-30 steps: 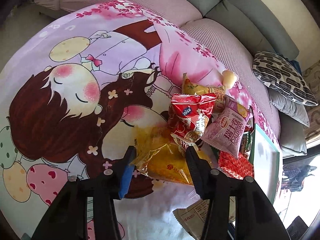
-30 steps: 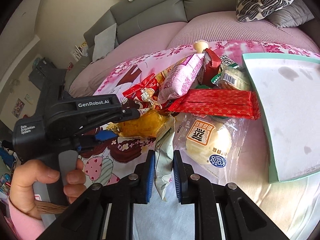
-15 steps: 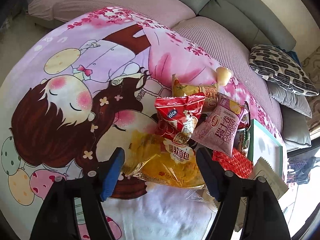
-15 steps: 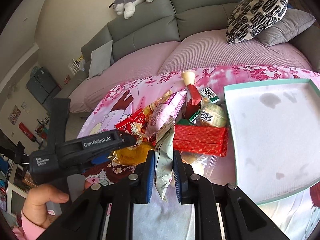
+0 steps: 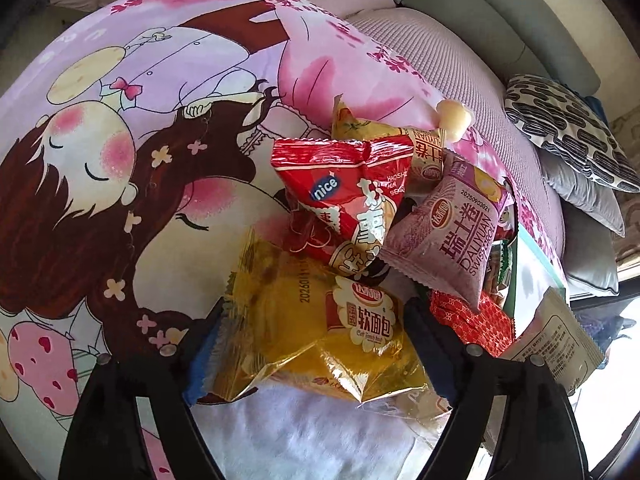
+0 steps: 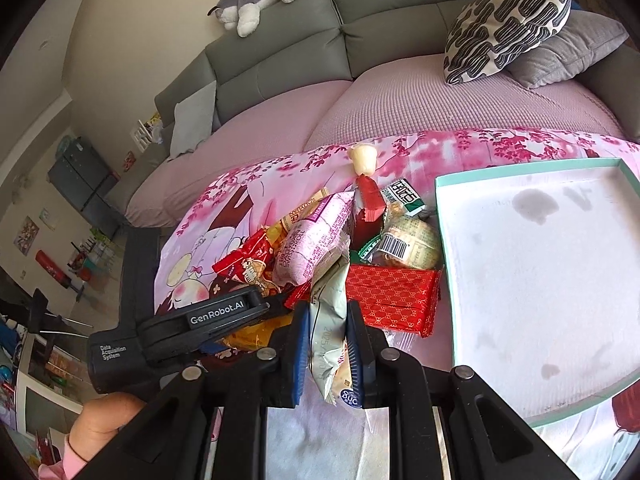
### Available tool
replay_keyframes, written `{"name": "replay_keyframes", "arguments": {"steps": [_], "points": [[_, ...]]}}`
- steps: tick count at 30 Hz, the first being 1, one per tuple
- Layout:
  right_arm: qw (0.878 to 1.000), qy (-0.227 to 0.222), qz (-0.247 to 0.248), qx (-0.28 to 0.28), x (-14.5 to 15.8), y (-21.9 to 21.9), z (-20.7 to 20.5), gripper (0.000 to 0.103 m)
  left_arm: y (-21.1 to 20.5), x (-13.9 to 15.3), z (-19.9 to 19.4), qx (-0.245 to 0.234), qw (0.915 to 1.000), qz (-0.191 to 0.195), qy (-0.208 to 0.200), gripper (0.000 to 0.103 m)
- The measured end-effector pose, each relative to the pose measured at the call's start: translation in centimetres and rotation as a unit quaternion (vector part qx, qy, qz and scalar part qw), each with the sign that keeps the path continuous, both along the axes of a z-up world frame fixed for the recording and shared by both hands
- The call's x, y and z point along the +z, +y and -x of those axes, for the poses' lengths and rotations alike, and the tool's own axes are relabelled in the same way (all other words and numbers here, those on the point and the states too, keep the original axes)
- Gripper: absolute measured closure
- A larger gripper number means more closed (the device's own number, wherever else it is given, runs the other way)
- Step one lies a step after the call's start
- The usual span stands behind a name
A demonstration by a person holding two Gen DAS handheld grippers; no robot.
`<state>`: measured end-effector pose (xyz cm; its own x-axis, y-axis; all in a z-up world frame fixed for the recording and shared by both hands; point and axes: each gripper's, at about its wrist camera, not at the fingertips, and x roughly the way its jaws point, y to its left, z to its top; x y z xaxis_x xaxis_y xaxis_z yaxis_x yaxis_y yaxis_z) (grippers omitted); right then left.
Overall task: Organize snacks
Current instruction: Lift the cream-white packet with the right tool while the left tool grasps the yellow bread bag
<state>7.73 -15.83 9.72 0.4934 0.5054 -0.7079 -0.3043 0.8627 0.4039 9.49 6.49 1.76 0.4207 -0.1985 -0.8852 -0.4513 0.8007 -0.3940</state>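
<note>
A heap of snack packets lies on a cartoon-print cloth (image 5: 120,168). My left gripper (image 5: 312,344) is open, its fingers on either side of a yellow soft-bread packet (image 5: 320,332). Behind it lie a red "nice" packet (image 5: 344,200) and a pink Swiss-roll packet (image 5: 452,236). My right gripper (image 6: 328,340) is shut on a pale grey-green packet (image 6: 328,320), held above the heap; the packet also shows in the left wrist view (image 5: 556,348). The left gripper's body (image 6: 192,320) lies low left in the right wrist view.
A shallow white tray with a teal rim (image 6: 448,248) sits right of the heap. A red patterned packet (image 6: 392,296) and a jelly cup (image 6: 363,158) lie near it. A grey sofa (image 6: 380,32) with cushions (image 6: 508,20) stands behind.
My left gripper has opened wider and moved forward around the yellow packet. My right gripper has lifted the grey-green packet up and back from the heap.
</note>
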Motion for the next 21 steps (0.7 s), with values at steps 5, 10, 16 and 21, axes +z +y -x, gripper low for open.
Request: {"name": "replay_keyframes", "arguments": {"steps": [5, 10, 16, 21], "points": [[1.0, 0.006, -0.005, -0.004, -0.2, -0.4, -0.1, 0.084, -0.9, 0.0, -0.6, 0.004, 0.9998, -0.018, -0.003, 0.017], [1.0, 0.006, -0.009, -0.009, -0.1, -0.8, -0.1, 0.084, -1.4, 0.5, -0.3, 0.003, 0.9999, -0.011, -0.012, 0.031], [1.0, 0.009, -0.016, -0.014, 0.0, -1.3, -0.2, 0.084, -1.4, 0.5, 0.1, 0.013, 0.9998, 0.008, -0.016, 0.033], [1.0, 0.005, -0.024, -0.019, 0.4, -1.9, -0.2, 0.084, -0.6, 1.3, 1.4, 0.023, 0.999, 0.025, -0.03, 0.033]]}}
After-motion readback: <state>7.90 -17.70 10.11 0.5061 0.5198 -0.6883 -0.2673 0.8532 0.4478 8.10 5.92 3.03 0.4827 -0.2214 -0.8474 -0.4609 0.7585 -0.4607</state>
